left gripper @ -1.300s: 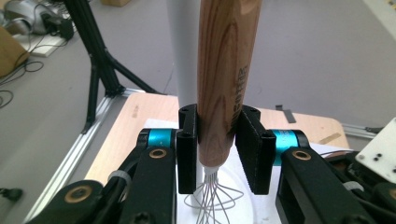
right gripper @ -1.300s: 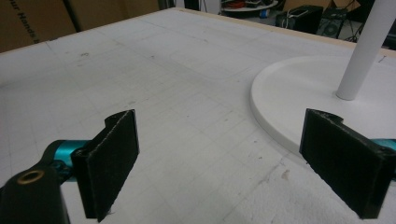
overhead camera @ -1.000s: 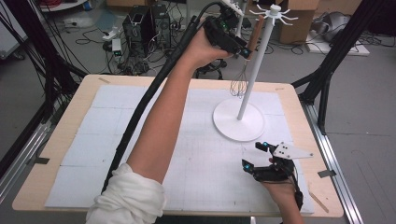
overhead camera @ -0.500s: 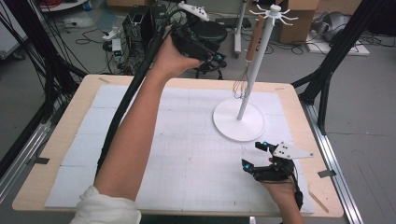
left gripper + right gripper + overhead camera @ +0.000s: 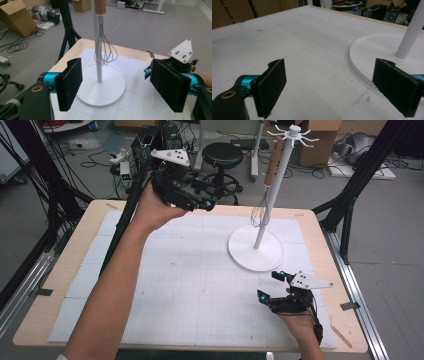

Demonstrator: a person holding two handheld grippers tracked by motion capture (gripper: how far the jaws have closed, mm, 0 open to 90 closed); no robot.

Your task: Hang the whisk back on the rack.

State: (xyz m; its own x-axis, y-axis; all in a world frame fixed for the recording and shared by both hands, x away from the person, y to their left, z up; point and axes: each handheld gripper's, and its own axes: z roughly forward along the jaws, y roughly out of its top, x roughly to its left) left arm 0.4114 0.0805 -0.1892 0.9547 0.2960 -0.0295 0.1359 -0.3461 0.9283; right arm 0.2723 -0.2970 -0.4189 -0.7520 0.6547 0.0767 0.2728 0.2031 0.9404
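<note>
The left gripper (image 5: 197,195) has pulled back from the stand's top toward the table's far left, jaws wide open and empty. The whisk (image 5: 260,207) hangs on the stand (image 5: 256,251), so I judge the hanging is done. The right gripper (image 5: 272,287) has stayed resting near the base, jaws open, empty.

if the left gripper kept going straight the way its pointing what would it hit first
Most likely the whisk hanging on the white stand: both sit centred between the open left gripper jaws. Depth is hard to judge.
</note>
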